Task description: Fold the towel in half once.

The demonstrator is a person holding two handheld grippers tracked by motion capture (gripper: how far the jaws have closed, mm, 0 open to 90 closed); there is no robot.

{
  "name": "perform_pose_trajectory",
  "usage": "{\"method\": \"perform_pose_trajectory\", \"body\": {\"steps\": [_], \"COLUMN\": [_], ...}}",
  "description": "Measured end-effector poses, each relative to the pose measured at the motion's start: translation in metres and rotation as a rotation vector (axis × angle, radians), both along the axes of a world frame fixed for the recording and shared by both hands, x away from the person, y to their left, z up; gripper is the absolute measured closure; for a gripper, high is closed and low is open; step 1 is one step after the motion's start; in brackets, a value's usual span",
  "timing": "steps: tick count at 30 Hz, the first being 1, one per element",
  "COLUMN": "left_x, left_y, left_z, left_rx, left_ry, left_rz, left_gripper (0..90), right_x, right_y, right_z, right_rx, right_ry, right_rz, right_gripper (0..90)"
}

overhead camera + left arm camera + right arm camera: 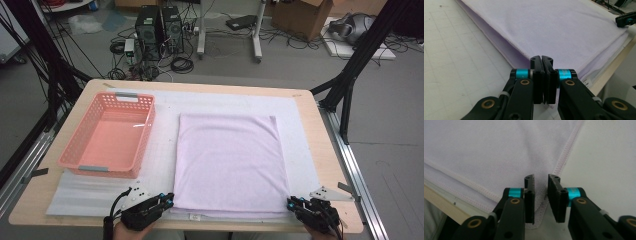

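Folded lilac towel (230,162): soft nap, stitched hems, flat rectangle on the bench (327,165). Left gripper (541,59) jaws together at its near-left corner. Right gripper (541,180) jaws apart, straddling the near-right corner.

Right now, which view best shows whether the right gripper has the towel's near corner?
The right gripper view: the towel's hemmed corner sits between the right gripper, a gap showing. The high view shows the gripper at that corner, small. The left gripper view shows its tip far off.
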State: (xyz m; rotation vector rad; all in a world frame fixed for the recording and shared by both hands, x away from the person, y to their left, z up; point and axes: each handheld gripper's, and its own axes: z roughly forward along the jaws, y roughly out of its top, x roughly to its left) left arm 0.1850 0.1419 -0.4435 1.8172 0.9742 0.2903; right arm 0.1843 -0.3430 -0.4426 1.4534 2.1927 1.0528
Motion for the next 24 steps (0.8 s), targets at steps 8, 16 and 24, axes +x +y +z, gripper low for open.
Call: {"method": "perform_pose_trajectory", "body": {"steps": [8,16,24], "left_x": [-0.001,-0.01,-0.03], "left_y": [0.006,0.011,0.014], "left_z": [0.0,-0.001,0.0], "left_rx": [-0.045,-0.072,-0.057], "left_ry": [0.004,0.021,0.025], "left_rz": [-0.013,-0.024,-0.045], "left_gripper": [88.0,88.2,88.3], "right_x": [-0.003,-0.018,-0.034], "right_y": [0.003,-0.002,-0.006], "right_z": [0.004,0.013,0.017], "right_rx": [-0.038,-0.031,-0.019], "right_ry": [-0.03,-0.06,-0.059], "right_rz": [0.007,0.008,0.014], "right_gripper": [86.3,86.9,87.1]}}
